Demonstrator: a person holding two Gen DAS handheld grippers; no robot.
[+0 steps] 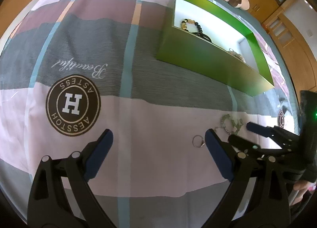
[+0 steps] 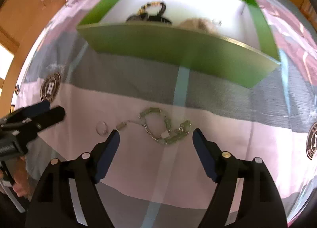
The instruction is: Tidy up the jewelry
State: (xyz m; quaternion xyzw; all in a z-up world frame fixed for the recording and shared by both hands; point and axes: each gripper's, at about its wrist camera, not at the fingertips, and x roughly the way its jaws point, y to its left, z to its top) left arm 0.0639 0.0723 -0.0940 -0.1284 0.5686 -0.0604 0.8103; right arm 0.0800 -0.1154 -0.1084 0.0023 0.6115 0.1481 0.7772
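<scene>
Two tongs are hovering over a bed (image 1: 138, 121) covered in a pink, grey and blue patchwork sheet. The left tongs (image 1: 158, 138) are standing wide open with nothing between the fingers, pointing down at bare sheet beside a round brown logo (image 1: 73, 105). The right tongs (image 2: 155, 136) are also gaping open, empty, just short of one pale green bead bracelet (image 2: 164, 126) that is lying loose on the pink band of the sheet. One small silver ring (image 1: 198, 141) is resting just beside that bracelet, between the two tongs. Farther back one green box (image 2: 178, 49) with a white inside is sitting open on the bed, well apart from the bracelet; in it one black-and-gold bead string (image 1: 191, 25) is lying at the left end, and at least one paler piece, too blurred to name, is lying toward the right.
</scene>
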